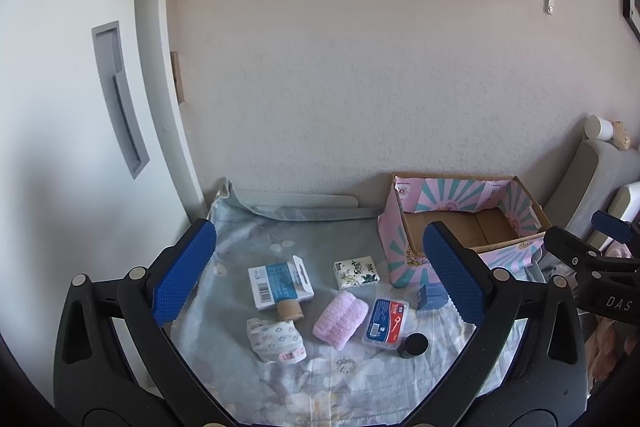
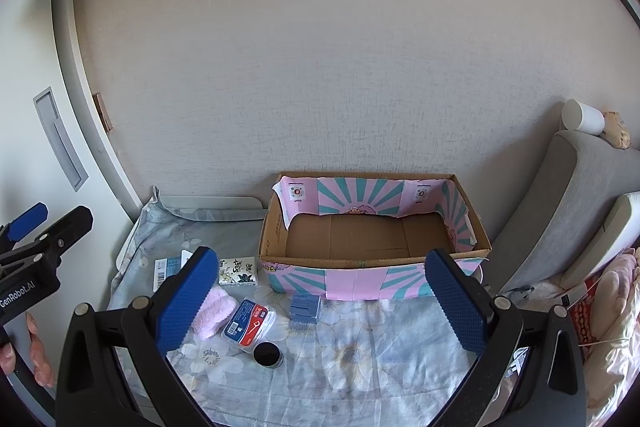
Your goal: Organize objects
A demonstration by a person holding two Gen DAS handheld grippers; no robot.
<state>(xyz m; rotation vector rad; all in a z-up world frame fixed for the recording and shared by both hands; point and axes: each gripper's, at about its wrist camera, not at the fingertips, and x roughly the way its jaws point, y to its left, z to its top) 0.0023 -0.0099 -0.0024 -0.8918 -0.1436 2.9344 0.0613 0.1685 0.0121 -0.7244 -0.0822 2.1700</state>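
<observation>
Both grippers, left and right, hang spread wide, holding nothing, over the cloth. "GenRobot.AI" reads on the left one. Items lie scattered left of the box: towel, floss case.

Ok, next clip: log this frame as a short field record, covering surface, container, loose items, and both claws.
surface: floral cloth
container: cardboard box with pink and teal print, open top, nothing inside, at the back right by the wall
loose items: pink towel roll, floss pick case, black jar, small blue box, floral tissue pack, carded package, patterned bundle
left claw: open, holding nothing
right claw: open, holding nothing
progress: nothing boxed yet
</observation>
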